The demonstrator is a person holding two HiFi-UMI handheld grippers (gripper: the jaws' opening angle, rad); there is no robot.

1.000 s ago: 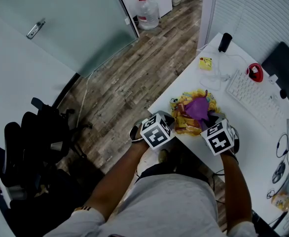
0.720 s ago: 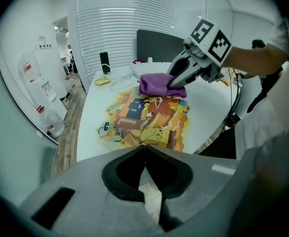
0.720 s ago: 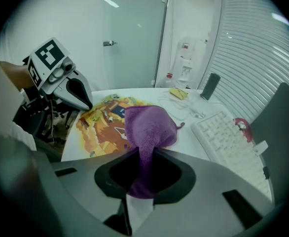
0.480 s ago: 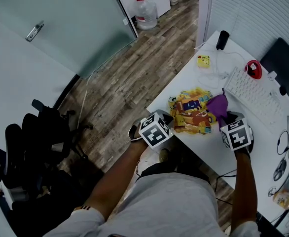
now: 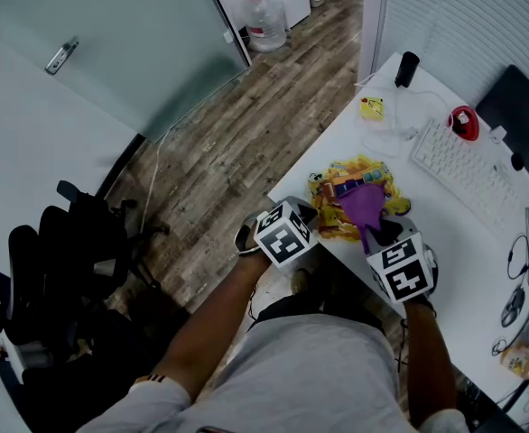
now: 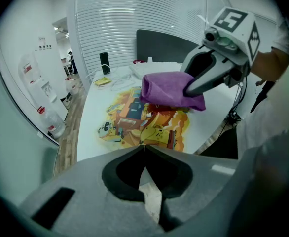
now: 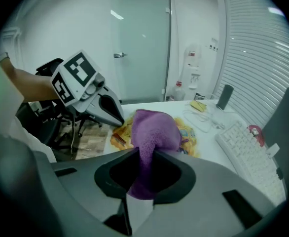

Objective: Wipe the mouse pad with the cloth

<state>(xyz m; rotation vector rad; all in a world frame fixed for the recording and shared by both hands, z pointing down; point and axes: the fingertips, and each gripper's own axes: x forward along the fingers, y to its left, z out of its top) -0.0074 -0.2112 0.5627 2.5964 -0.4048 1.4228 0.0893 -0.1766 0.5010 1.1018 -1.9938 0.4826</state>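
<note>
Purple cloth (image 7: pixel 157 127) clamped in right hand-held gripper (image 7: pixel 143 157), over mouse pad (image 6: pixel 134 120); left hand-held gripper (image 6: pixel 144 149) jaws together, seemingly at pad's edge.

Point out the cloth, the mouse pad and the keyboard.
cloth (image 7: pixel 154 128): right gripper view, on its bunched top fold
mouse pad (image 6: pixel 134 118): left gripper view, on its printed middle
keyboard (image 5: pixel 461 180): head view, on its middle keys

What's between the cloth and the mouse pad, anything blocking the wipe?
Nothing visible. The purple cloth, clamped in the right gripper, lies directly on the mouse pad. The left gripper, shut, sits at the pad's edge beside the cloth, not under it.
</note>
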